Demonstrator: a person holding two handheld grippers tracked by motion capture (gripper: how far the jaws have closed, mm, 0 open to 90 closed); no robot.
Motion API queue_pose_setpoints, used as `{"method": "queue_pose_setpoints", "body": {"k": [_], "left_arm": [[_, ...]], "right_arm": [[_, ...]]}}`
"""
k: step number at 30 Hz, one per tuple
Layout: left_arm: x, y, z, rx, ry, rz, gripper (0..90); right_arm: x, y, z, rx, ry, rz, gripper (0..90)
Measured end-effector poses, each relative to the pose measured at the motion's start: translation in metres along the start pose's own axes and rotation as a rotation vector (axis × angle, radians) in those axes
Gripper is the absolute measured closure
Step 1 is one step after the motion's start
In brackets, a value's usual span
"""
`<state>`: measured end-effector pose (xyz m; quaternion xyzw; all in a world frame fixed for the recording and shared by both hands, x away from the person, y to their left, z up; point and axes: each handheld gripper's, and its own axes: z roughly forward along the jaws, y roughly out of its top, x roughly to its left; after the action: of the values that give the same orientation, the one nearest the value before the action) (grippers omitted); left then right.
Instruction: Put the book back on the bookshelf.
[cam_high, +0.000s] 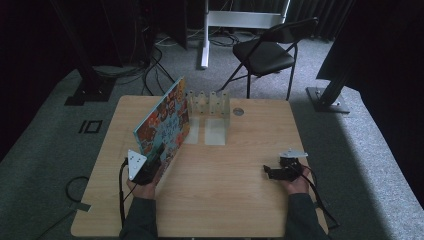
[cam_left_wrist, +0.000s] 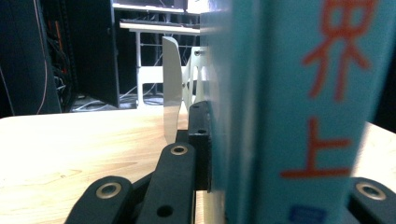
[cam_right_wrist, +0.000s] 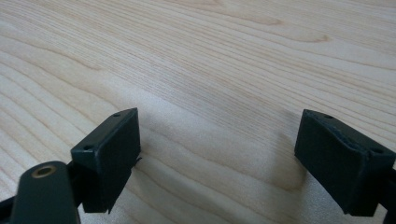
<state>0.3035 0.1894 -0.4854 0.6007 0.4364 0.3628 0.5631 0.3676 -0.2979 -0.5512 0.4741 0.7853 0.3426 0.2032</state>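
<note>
Book (cam_high: 162, 122), centre-left of frame, upright on table (cam_high: 240, 200), clamped at near edge by left tongs (cam_high: 148, 170); right tongs (cam_high: 272, 172) agape, idle; risk: toppling before white rack (cam_high: 207, 104).

Both grippers are black, the left gripper (cam_high: 150, 170) and right gripper (cam_high: 280, 171) each topped by a grey three-cornered plate. Black cables trail back. Brass-ringed screws dot the jaws; sleeves are dark grey-green.
</note>
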Motion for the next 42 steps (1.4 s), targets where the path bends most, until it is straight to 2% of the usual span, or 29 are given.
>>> {"method": "queue_pose_setpoints", "body": {"k": [7,20,42], "left_arm": [[-0.002,0.0,0.003,0.013,0.006,-0.003,81.2],[-0.008,0.003,0.012,0.0,0.059,-0.025,81.2],[-0.023,0.005,0.022,0.009,0.117,0.024,81.2]], "right_arm": [[0.0,0.0,0.0,0.0,0.0,0.0,14.0],[0.0,0.0,0.0,0.0,0.0,0.0,14.0],[0.0,0.0,0.0,0.0,0.0,-0.001,14.0]]}}
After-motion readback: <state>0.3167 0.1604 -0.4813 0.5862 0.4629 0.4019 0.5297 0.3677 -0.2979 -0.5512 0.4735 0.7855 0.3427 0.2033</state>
